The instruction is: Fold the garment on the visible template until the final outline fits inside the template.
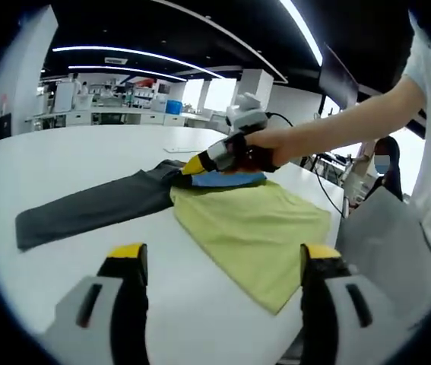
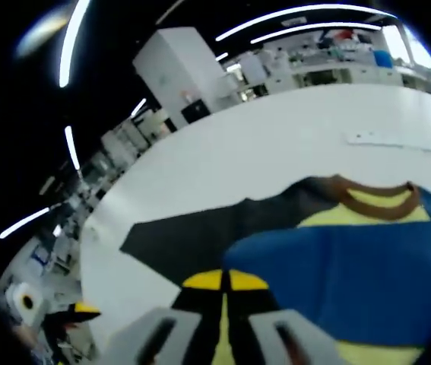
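Observation:
A garment lies on the white table (image 1: 86, 152): a yellow-green body (image 1: 253, 224), a dark grey sleeve (image 1: 93, 207) stretched out to the left, and a blue panel (image 1: 230, 179) near the collar. My left gripper (image 1: 226, 266) hovers open above the near table edge, apart from the cloth. A hand holds my right gripper (image 1: 192, 166) at the shoulder, where sleeve meets body. In the right gripper view the right gripper (image 2: 223, 283) has its yellow tips pressed together at the edge of the blue panel (image 2: 352, 281). The brown collar (image 2: 375, 204) and grey sleeve (image 2: 192, 236) lie beyond.
A person's torso and a grey bag (image 1: 390, 243) stand at the table's right edge, with a black cable (image 1: 325, 186) running off it. A thin white strip (image 2: 397, 141) lies on the far table. Benches and cabinets (image 1: 101, 114) line the background.

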Demonstrator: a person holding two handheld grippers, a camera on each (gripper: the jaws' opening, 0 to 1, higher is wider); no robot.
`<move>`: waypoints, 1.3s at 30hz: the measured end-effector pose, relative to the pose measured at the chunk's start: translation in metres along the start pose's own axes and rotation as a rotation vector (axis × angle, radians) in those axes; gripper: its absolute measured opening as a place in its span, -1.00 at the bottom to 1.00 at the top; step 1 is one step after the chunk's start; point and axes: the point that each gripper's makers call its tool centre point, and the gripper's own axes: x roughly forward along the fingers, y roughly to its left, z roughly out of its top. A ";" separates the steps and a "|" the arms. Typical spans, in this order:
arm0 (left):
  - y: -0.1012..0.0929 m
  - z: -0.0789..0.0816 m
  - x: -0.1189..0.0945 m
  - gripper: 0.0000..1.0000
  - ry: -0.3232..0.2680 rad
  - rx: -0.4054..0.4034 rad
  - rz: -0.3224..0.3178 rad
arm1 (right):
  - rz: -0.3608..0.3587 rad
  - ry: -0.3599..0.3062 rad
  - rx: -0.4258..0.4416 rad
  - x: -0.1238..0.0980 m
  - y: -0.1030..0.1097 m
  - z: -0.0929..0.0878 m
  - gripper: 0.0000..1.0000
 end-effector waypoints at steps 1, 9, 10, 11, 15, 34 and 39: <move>0.000 0.000 0.000 0.59 0.000 -0.002 0.001 | 0.001 0.002 0.002 0.000 0.000 -0.002 -1.00; 0.004 0.001 -0.001 0.59 -0.002 -0.001 0.009 | 0.028 0.000 -0.006 0.001 0.009 0.000 -1.00; 0.005 0.002 -0.001 0.59 -0.004 -0.002 0.008 | 0.036 -0.008 -0.023 0.001 0.010 0.001 -0.97; 0.005 0.002 0.000 0.59 -0.003 -0.001 0.007 | 0.040 -0.012 -0.036 0.000 0.010 0.002 -0.85; 0.005 0.002 0.002 0.60 -0.001 0.007 -0.003 | 0.041 -0.008 -0.077 -0.009 0.010 -0.003 -0.35; -0.003 0.016 0.014 0.61 -0.002 0.043 -0.047 | 0.079 -0.018 -0.106 -0.044 -0.010 -0.011 0.86; -0.006 0.016 0.017 0.61 -0.004 0.046 -0.054 | 0.049 -0.004 -0.121 -0.054 -0.033 -0.011 0.83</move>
